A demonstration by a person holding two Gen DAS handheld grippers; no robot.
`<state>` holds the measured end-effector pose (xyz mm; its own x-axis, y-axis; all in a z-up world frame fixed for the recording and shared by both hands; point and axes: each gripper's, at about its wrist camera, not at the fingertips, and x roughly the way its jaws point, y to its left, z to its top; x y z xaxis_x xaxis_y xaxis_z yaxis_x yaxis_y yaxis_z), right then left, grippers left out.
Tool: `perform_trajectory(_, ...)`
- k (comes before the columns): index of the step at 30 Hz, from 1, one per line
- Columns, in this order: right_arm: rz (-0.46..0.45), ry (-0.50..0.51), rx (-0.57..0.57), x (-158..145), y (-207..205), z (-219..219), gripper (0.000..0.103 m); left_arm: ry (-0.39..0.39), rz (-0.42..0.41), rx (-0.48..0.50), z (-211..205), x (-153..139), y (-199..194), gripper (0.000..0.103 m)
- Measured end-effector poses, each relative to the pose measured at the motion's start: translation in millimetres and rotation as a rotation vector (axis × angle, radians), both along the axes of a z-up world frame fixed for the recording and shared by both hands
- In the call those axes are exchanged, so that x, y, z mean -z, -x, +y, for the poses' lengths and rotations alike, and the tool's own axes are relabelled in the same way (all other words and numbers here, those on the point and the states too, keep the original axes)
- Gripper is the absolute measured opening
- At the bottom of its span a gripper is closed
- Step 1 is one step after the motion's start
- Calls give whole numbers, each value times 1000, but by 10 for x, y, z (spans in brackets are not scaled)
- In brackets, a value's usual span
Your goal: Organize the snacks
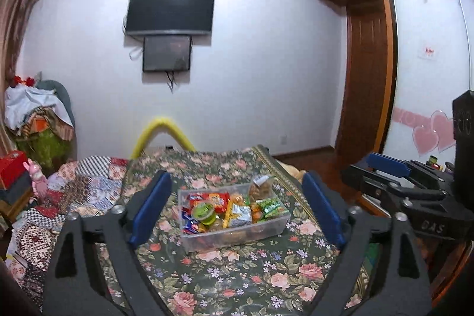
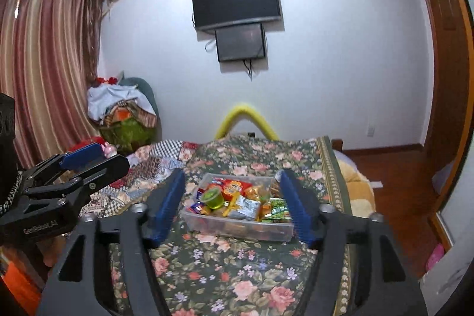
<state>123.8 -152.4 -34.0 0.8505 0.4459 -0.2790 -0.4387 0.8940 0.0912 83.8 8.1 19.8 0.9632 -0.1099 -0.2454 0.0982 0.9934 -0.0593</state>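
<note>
A clear plastic bin (image 1: 189, 239) full of snacks sits on the floral-covered bed (image 1: 237, 280), with a green jelly cup (image 1: 203, 212) on top near its left side and a silver packet (image 1: 240, 216) beside it. The left gripper (image 1: 237, 212) and right gripper (image 2: 234, 206) both hover above the bed short of the bin, each with its 2 blue pads spread wide and holding nothing.
</note>
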Motion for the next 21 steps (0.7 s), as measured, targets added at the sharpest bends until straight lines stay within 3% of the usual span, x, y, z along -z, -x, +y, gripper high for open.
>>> perform_trajectory(7, -35, -6, 22, -8, 132, 49, 90, -10, -35, -22, -11, -33, 210, 103)
perform_trajectory(10, -37, -26, 42, 15, 122, 19, 103, -8, -30, -34, 14, -24, 247, 103)
perform_trajectory(21, -46, -21, 53, 31, 269, -15, 103, -10, -21, -53, 12, 41, 298, 103)
